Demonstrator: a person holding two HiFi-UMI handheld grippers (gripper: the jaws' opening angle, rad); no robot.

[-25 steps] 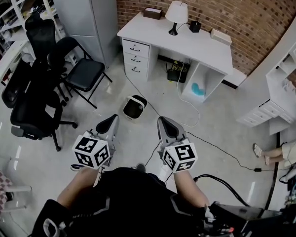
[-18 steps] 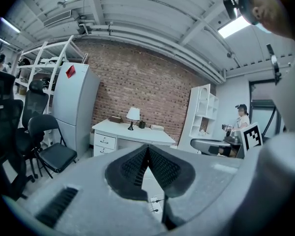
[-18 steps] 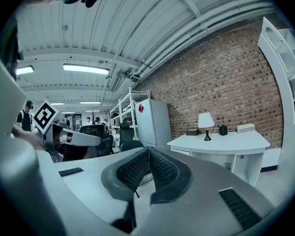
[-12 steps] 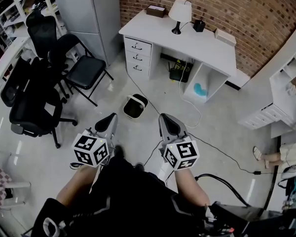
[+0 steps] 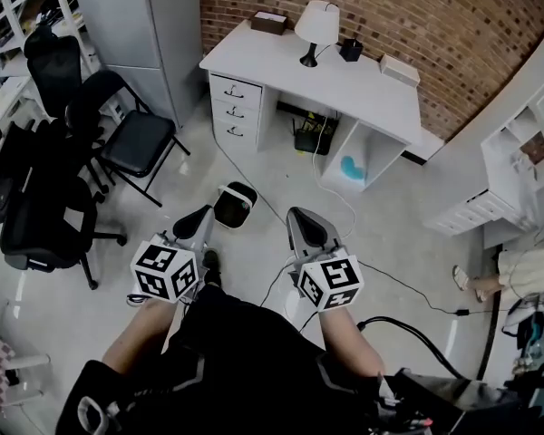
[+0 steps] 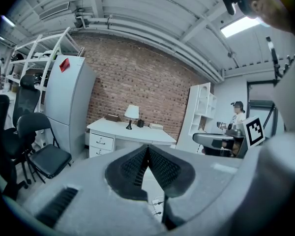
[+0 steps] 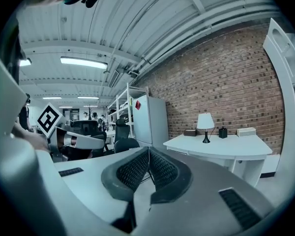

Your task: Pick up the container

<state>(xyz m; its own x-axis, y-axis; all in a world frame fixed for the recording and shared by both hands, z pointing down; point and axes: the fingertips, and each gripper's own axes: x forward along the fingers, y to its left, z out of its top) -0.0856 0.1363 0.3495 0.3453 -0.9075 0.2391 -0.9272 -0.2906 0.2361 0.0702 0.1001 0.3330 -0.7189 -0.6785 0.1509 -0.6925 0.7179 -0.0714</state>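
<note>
The white-walled, dark-lined container (image 5: 235, 205) stands on the pale floor (image 5: 390, 234), short of the white table (image 5: 344, 84) and just beyond the left gripper (image 5: 199, 217). That gripper and the right gripper (image 5: 301, 217) are carried level with fingers clenched on nothing, evidently pending approach.

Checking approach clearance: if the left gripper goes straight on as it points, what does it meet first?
Likely the white desk: the left gripper, shut, lines up with its front edge, nothing nearer. The container on the floor seems below that line; depth unclear.
</note>
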